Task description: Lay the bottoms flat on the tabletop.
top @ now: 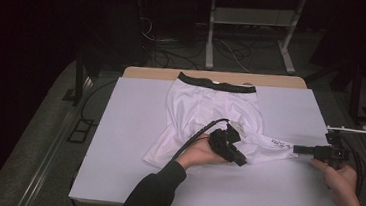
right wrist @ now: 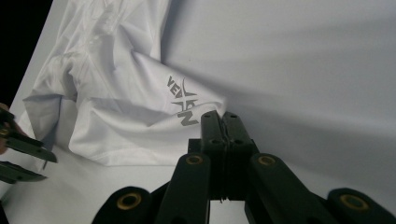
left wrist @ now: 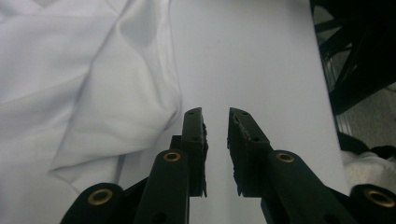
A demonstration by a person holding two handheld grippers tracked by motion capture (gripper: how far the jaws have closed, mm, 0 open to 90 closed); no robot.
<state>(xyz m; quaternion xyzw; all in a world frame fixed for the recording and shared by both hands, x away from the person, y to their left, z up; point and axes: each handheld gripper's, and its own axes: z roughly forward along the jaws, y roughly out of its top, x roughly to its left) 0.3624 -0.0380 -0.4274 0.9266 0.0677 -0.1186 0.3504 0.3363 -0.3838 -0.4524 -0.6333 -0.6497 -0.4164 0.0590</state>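
White shorts [top: 205, 110] with a black waistband [top: 216, 84] lie rumpled on the pale table [top: 133, 129], waistband at the far side. My left gripper [top: 241, 161] hovers over the near hem at the middle. Its jaws [left wrist: 215, 114] are open a little with nothing between them, and folded fabric [left wrist: 93, 84] lies just to their left. My right gripper [top: 295, 149] is at the right, shut [right wrist: 223, 116] on the corner of the leg [right wrist: 116, 93] beside the grey logo [right wrist: 182, 100]. That leg is drawn out sideways toward it.
A wooden strip [top: 148, 72] shows at the table's far edge. Beyond it stand a metal desk frame [top: 250, 33] and loose floor cables [top: 175, 57]. The table's right edge [left wrist: 327, 93] runs close to the left gripper's jaws. Bare tabletop [right wrist: 303, 70] lies around the shorts.
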